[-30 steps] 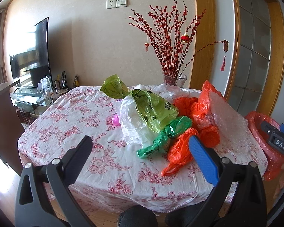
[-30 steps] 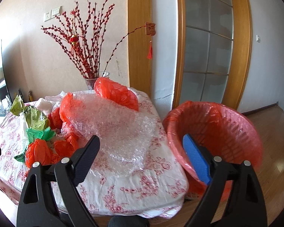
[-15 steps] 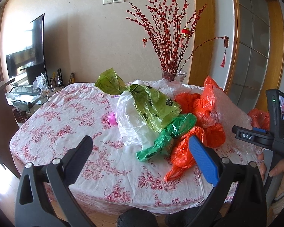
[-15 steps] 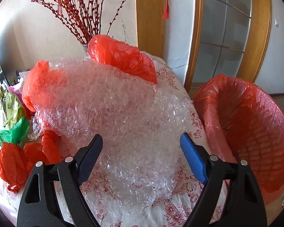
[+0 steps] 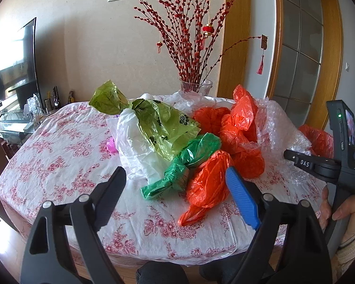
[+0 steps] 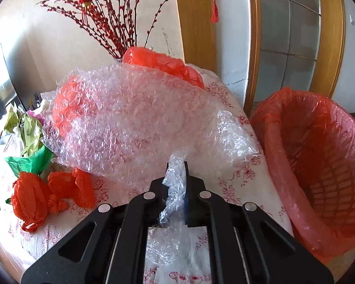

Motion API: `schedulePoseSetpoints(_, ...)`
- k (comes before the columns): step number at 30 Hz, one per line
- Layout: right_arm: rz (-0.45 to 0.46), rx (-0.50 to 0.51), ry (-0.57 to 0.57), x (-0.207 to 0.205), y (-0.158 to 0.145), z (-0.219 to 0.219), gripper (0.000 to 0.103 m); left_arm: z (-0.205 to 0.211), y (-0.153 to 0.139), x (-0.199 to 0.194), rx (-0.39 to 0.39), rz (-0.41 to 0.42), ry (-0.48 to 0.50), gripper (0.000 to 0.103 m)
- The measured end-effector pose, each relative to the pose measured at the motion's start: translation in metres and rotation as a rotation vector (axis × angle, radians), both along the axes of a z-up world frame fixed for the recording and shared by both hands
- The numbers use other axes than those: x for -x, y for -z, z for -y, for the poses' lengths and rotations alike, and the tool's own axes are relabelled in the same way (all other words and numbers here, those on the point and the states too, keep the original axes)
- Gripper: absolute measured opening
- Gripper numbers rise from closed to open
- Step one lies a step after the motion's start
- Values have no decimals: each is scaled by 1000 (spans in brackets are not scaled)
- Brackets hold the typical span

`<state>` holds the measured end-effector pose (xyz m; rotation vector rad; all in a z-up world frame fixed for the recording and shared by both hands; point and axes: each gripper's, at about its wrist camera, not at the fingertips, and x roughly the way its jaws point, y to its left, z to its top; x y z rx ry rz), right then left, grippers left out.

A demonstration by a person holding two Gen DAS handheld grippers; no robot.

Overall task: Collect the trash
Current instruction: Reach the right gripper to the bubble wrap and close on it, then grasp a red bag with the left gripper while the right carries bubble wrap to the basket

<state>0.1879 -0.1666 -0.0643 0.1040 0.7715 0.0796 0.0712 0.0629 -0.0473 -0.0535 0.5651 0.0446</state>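
Bare tablecloth (image 5: 59, 156) left of the bag heap (image 5: 177, 142); vase (image 5: 196, 86) behind

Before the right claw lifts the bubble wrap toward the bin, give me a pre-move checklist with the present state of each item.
1. Right claw shut on the bubble wrap: ok; it has just closed, and a fold is pinched between the pads.
2. Bin upright and lined, mouth open: ok.
3. Bin free of trash inside: ok as far as visible.
4. Wrap clear of other trash: not ok; it lies over an orange bag, which may drag along.
5. Left claw out of the way: ok; open, holding nothing, aimed at the green bag.
6. Vase safe from the pull: cannot tell.
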Motion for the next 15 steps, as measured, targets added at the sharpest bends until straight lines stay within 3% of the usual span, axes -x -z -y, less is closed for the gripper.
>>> schedulePoseSetpoints(6, 89, -8, 48, 26, -30, 22, 7, 10, 7, -10, 17, -24, 37, 78)
schedulePoseSetpoints(10, 98, -26, 74, 36, -37, 37, 7, 21, 14, -19, 10, -54, 62, 72)
schedulePoseSetpoints(15, 97, -29, 84, 43, -35, 45, 7, 30, 24, -28, 3, -100, 77, 58)
